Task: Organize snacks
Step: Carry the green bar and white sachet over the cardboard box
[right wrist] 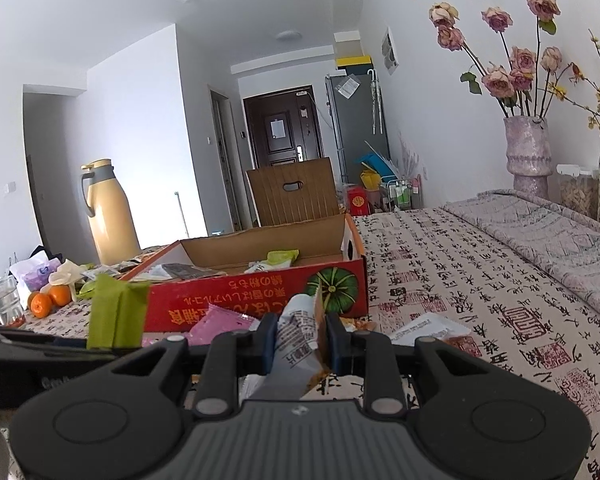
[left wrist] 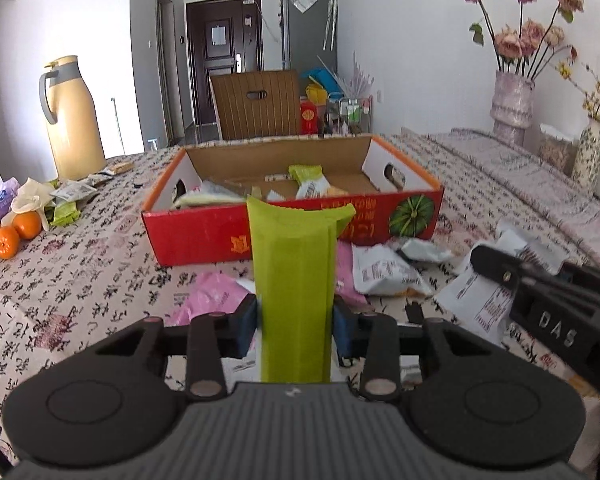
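My left gripper (left wrist: pixel 295 320) is shut on a tall lime-green snack packet (left wrist: pixel 294 272), held upright above the table in front of the red cardboard box (left wrist: pixel 204 236). The open box holds several snack packets, one of them green and white (left wrist: pixel 310 180). My right gripper (right wrist: pixel 300 344) is shut on a white and grey packet with an orange edge (right wrist: pixel 296 332), low over the table near the box's front right corner (right wrist: pixel 352 300). From the right wrist view, the green packet (right wrist: pixel 116 312) hangs to the left. Loose pink (left wrist: pixel 212 292) and white (left wrist: pixel 384 272) packets lie on the tablecloth.
A yellow thermos jug (left wrist: pixel 74 120), oranges (left wrist: pixel 16 232), tissues and more wrappers stand at the table's left. A glass (right wrist: pixel 4 300) is at the far left. Flower vases (left wrist: pixel 512 100) and a jar line the right wall. A wooden chair back (left wrist: pixel 256 104) rises behind the box.
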`<state>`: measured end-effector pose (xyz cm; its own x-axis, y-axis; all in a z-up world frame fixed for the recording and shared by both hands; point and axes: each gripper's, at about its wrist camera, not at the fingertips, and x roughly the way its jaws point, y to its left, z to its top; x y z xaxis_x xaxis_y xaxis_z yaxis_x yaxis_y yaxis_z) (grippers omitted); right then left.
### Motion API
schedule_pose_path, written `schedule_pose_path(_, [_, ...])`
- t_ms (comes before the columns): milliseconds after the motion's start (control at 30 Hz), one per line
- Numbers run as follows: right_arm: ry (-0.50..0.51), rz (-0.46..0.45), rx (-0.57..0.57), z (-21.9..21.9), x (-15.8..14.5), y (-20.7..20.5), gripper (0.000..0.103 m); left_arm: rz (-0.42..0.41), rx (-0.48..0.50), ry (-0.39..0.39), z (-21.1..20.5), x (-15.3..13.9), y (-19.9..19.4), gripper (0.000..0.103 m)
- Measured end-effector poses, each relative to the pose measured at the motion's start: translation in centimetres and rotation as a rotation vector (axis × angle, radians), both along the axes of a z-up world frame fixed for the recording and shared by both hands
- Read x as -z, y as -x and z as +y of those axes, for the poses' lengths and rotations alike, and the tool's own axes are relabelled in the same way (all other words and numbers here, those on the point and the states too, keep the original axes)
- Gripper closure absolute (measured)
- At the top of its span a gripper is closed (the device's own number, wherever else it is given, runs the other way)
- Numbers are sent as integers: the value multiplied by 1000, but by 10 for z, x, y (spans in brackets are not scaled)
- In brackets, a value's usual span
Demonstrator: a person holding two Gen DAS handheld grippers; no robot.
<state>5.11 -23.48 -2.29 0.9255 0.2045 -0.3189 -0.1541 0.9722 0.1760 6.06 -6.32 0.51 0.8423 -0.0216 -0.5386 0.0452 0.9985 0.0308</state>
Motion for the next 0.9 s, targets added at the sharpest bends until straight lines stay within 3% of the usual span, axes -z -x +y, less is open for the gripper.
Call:
schedule_pose_path(467, [23,-20,26,13,-18,-15,78,-81,20,60,17,-31,-15,64])
schedule_pose_path(900, [22,-54,27,23,-43,-64,78,-115,15,76,25,-62,-68,64])
